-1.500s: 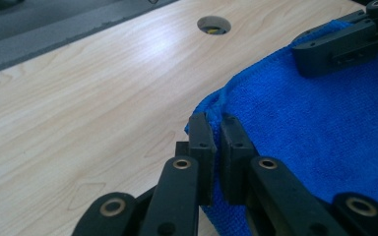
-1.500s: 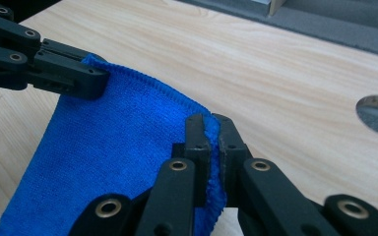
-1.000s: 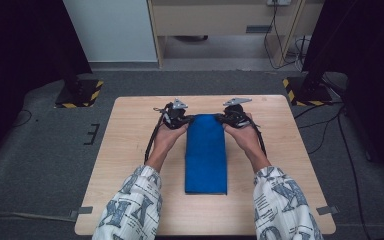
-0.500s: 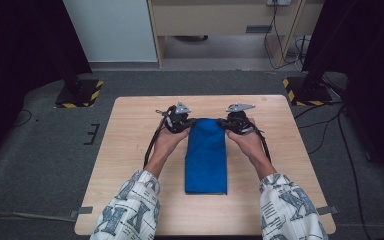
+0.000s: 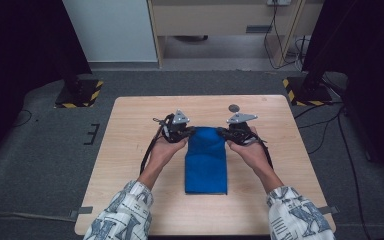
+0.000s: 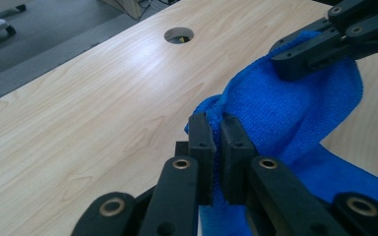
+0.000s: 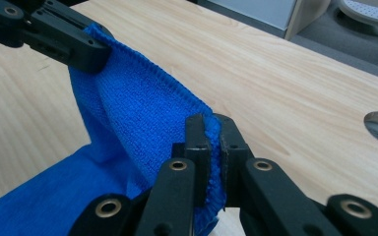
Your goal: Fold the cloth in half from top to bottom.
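Wooden table (image 5: 130, 150), round hole (image 5: 234, 107) near far edge. Blue towel (image 5: 206, 165) lies mid-table, long and folded, far end lifted off the surface. Left gripper (image 5: 189, 131) clamped on far-left corner; right gripper (image 5: 222, 131) clamped on far-right corner, cloth hanging between them.

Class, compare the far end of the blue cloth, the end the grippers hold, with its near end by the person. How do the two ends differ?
The far end of the blue cloth is lifted off the table; the near end lies flat on it. The far end is pinched at its corners by the left gripper and right gripper; the near end is untouched. The far end curves and sags; the near end is straight-edged. Both are the same blue fabric.
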{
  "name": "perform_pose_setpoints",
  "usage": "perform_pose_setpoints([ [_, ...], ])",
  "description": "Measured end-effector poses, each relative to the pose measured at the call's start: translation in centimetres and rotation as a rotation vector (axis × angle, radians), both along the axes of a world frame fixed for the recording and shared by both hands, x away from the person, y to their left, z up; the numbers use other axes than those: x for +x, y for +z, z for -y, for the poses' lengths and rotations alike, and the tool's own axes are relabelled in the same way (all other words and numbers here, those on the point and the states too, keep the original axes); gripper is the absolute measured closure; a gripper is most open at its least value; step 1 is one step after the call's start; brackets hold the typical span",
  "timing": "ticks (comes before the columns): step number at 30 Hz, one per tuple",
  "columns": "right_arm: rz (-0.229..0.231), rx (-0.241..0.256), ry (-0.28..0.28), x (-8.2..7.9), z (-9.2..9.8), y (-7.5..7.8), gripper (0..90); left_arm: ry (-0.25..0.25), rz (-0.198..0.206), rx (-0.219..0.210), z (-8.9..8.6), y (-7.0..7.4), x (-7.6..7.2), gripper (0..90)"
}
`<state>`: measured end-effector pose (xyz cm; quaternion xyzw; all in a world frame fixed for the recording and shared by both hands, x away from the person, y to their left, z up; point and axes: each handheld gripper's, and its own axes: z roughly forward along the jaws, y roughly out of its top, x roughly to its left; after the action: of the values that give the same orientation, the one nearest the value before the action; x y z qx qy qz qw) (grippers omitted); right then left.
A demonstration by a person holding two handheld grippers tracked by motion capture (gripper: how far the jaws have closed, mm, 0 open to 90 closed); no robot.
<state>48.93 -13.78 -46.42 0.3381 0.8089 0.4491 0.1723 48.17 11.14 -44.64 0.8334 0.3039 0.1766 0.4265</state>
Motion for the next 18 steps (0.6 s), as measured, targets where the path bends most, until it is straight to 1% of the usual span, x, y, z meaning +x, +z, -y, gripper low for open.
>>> perform_pose_setpoints([
  [1,0.003,-0.004,0.003,-0.2,0.0,-0.1,86.3,-0.004,0.001,0.005,0.0,0.0,-0.3,85.4],
  [2,0.003,0.004,0.003,-0.5,0.1,-0.1,86.2,-0.004,0.005,0.006,0.0,0.0,-0.5,85.4],
  [4,0.005,0.010,0.007,-0.9,0.1,-0.1,86.2,-0.007,0.004,-0.005,-0.1,0.0,-1.0,85.4],
  [10,0.010,0.019,0.021,-1.9,0.3,-0.1,85.9,-0.034,0.007,-0.008,-0.2,-0.1,-2.7,85.3],
  [14,0.016,0.006,0.039,-2.7,0.4,-0.1,85.5,-0.039,0.013,-0.016,-0.1,-0.2,-3.7,85.1],
  [18,0.021,0.000,0.053,-3.8,0.5,-0.4,85.0,-0.049,0.009,-0.020,-0.1,-0.6,-4.6,84.9],
])
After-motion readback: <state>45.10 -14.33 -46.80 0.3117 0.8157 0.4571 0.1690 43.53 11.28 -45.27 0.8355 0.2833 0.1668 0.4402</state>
